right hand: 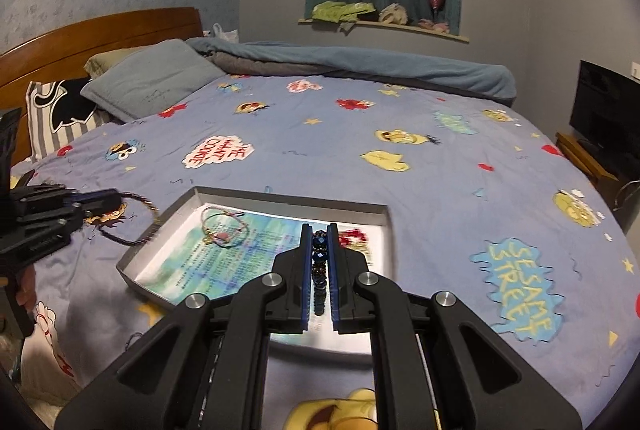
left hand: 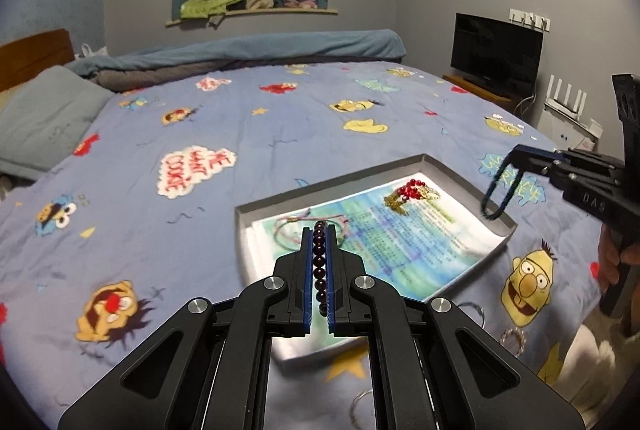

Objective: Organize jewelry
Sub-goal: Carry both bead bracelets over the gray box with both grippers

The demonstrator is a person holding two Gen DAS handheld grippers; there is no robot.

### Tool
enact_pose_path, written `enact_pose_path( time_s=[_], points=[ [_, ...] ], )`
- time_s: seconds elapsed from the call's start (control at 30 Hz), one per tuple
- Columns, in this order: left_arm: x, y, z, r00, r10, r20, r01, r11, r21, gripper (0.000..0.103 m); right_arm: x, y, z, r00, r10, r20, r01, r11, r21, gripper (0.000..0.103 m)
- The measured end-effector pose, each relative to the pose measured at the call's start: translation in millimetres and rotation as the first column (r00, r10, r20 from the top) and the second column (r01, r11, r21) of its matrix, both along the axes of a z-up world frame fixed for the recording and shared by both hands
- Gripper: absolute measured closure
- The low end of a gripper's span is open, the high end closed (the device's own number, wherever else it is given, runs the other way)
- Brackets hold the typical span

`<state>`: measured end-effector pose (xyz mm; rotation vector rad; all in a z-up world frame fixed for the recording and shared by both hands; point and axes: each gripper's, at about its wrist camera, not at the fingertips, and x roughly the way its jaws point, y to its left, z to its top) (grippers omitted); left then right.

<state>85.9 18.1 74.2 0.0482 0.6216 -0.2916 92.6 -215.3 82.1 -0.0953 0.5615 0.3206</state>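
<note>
Holding a dark purple bead bracelet (left hand: pixel 319 262) tight in our left gripper (left hand: pixel 319 230), jaws squeezed on it, just above the tray (left hand: pixel 472 186). Our right gripper (right hand: pixel 319 230) pinches a blue bead bracelet (right hand: pixel 320 262) over the tray too. Inside lie a pink string bracelet (left hand: pixel 288 230) & red beads (left hand: pixel 412 190) on paper. Tray sits on the cartoon bed sheet (left hand: pixel 280 134).

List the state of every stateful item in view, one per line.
left gripper: shut on dark bead bracelet
right gripper: shut on blue bead bracelet
tray: open, lidless, on bed
pink cord bracelet: lying in tray
red bead jewelry: lying in tray
TV: off
</note>
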Motion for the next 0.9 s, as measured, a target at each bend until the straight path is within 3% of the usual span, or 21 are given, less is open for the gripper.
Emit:
enact_pose_path(
  time_s=[0.37, 0.9],
  points=[
    [19.6, -21.9, -34.1, 0.996, -0.052, -0.075, 0.048, 0.998, -0.050, 0.097, 17.6, 30.9, -38.4, 0.994, 0.044, -0.095, -0.043, 0.999, 0.014, 0.096],
    [40.1, 13.9, -81.5, 0.975, 0.053, -0.216, -0.065, 0.997, -0.050, 0.097, 35.9, -12.8, -80.4, 0.973, -0.091, -0.211, 0.096, 0.995, 0.012, 0.096]
  ],
)
